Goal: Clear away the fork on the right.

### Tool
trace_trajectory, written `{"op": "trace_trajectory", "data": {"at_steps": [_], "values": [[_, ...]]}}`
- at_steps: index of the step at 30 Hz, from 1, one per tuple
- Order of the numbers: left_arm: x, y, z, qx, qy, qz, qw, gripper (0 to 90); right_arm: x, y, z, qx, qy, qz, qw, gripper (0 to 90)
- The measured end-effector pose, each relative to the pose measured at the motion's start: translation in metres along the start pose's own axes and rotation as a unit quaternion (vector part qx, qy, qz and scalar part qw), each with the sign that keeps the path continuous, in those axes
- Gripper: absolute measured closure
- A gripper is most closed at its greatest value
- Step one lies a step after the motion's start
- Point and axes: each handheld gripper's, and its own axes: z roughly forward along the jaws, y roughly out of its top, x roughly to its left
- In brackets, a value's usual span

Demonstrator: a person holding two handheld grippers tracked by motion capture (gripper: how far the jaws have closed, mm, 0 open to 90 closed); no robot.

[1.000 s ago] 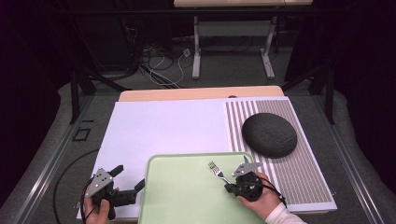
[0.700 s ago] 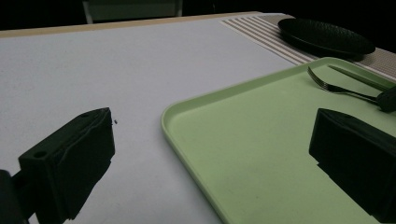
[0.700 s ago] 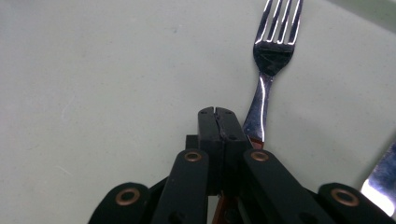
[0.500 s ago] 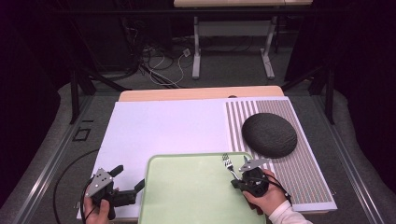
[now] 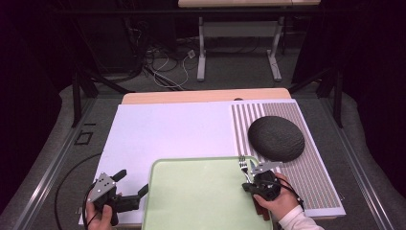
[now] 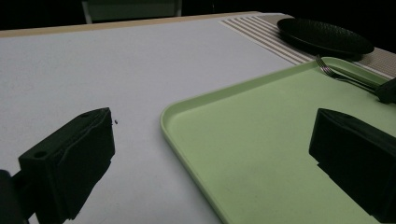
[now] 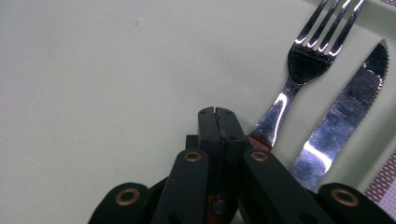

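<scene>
A pale green tray (image 5: 201,167) lies at the table's near edge. A steel fork (image 7: 306,58) and a serrated knife (image 7: 343,114) lie side by side near the tray's right rim, tips pointing away from me; the fork (image 5: 243,165) shows there from above. My right gripper (image 7: 217,114) is shut with nothing between its jaws, its tip low over the tray just left of the fork's neck. In the high view this right gripper (image 5: 248,177) sits behind the fork. My left gripper (image 6: 215,154) is open wide, low over the tray's near left corner (image 6: 163,119), holding nothing.
A black round plate (image 5: 276,138) rests on a striped placemat (image 5: 316,177) to the right, beyond the tray. A white mat (image 5: 172,132) covers the middle of the table. A black cable (image 5: 64,184) trails off the left gripper (image 5: 133,183).
The fork has shifted right across the tray toward its right rim, and the right gripper has moved slightly right with it. The left gripper has stayed put.
</scene>
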Motion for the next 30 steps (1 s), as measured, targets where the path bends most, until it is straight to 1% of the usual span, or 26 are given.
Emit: {"op": "trace_trajectory", "data": {"at_steps": [2,3,4,11,12,14,16,17,18,20,21,22,23,24,25,26,27,28,29,30], "values": [[0.0,0.0,0.0,0.001,0.0,0.001,1.0,0.4,-0.001,0.0,-0.001,0.005,-0.002,0.001,1.0,90.0],[0.0,0.0,0.0,0.001,0.0,0.001,1.0,0.4,-0.002,0.0,-0.001,0.003,-0.002,-0.003,1.0,90.0],[0.0,0.0,0.0,0.0,0.0,0.001,1.0,0.4,-0.002,-0.001,-0.001,-0.001,-0.001,0.0,1.0,90.0],[0.0,0.0,0.0,0.0,0.0,0.001,1.0,0.4,-0.004,-0.001,-0.003,0.005,-0.005,-0.002,1.0,90.0],[0.0,0.0,0.0,0.0,0.0,0.001,1.0,0.4,-0.004,-0.002,-0.002,-0.004,-0.002,0.0,1.0,90.0],[0.0,0.0,0.0,0.0,0.0,0.001,1.0,0.4,-0.004,-0.002,-0.002,-0.005,-0.001,-0.004,1.0,90.0],[0.0,0.0,0.0,0.0,0.0,0.001,1.0,0.4,-0.004,-0.002,-0.001,-0.006,-0.001,-0.002,1.0,90.0],[0.0,0.0,0.0,0.0,0.0,0.001,1.0,0.4,-0.003,-0.002,-0.002,-0.004,-0.001,0.001,1.0,90.0],[0.0,0.0,0.0,0.0,0.0,0.001,1.0,0.4,-0.004,-0.001,-0.003,0.005,-0.005,-0.004,1.0,90.0],[0.0,0.0,0.0,0.0,0.0,0.001,1.0,0.4,-0.003,-0.001,-0.004,0.005,-0.001,-0.002,1.0,90.0],[0.0,0.0,0.0,0.0,0.0,0.001,1.0,0.4,-0.003,-0.001,-0.004,-0.002,-0.002,-0.001,1.0,90.0],[0.0,0.0,0.0,0.0,0.0,0.001,1.0,0.4,-0.003,-0.001,-0.005,0.001,-0.003,-0.005,1.0,90.0],[0.0,0.0,0.0,0.001,0.0,0.001,1.0,0.4,-0.002,-0.001,-0.005,-0.004,0.0,-0.001,1.0,90.0],[0.0,0.0,0.0,0.001,0.0,0.0,1.0,0.4,-0.001,-0.001,-0.006,-0.004,-0.003,0.003,1.0,90.0],[0.0,0.0,0.0,0.001,0.0,0.0,1.0,0.4,-0.002,-0.001,-0.006,-0.005,-0.001,-0.007,1.0,90.0],[0.0,0.0,0.0,0.001,0.0,0.0,1.0,0.4,-0.002,0.0,-0.007,-0.007,0.001,-0.005,1.0,90.0],[0.0,0.0,0.0,0.001,0.0,0.002,1.0,0.4,-0.002,0.0,-0.008,-0.002,0.002,-0.006,1.0,90.0],[0.0,0.0,0.0,0.001,0.001,0.002,1.0,0.4,-0.001,-0.001,-0.005,-0.034,0.003,-0.002,0.9994,90.0],[0.001,0.0,0.0,0.001,0.001,0.003,1.0,0.4,-0.001,0.0,-0.01,-0.01,0.001,-0.007,0.9999,90.0],[0.001,0.0,0.0,0.001,0.001,0.002,1.0,0.4,-0.001,0.001,-0.011,-0.012,-0.002,-0.007,0.9999,90.0]]}}
